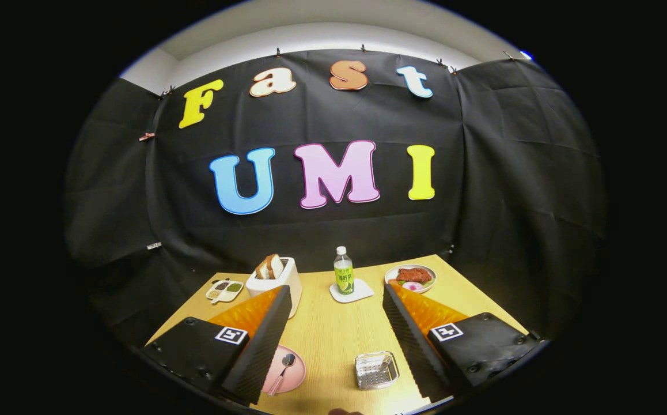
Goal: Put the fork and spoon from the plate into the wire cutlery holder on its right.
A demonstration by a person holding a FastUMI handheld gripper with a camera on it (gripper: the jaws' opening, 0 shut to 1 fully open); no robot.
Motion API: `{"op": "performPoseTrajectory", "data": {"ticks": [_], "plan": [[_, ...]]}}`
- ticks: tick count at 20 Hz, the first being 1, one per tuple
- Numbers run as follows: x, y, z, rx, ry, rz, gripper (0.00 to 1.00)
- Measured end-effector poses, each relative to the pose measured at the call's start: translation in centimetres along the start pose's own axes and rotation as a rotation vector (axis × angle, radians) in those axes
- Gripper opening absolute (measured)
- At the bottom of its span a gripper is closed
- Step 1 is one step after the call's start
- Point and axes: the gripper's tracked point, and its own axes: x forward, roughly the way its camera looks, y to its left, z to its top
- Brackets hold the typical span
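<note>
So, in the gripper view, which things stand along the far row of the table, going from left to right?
Small condiment dish → toaster with bread → green bottle on its coaster → bowl of food. The gripper has its jaws open, holding nothing.

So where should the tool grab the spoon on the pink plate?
Probably mid-handle, coming from above. The spoon lies flat on the pink plate, bowl away, handle slanting back beside the near finger. The tool hangs open, holding nothing, so turn its fingers across the thin handle.
</note>
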Motion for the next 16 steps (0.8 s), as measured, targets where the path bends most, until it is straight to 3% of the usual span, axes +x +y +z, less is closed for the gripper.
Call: {"op": "performPoseTrajectory", "data": {"ticks": [10,16], "plan": [[1.7,2.2,-3.6,-0.016,0.131,0.040,0.99],[2.9,7.9,-7.9,-0.105,0.285,0.174,0.99]]}}
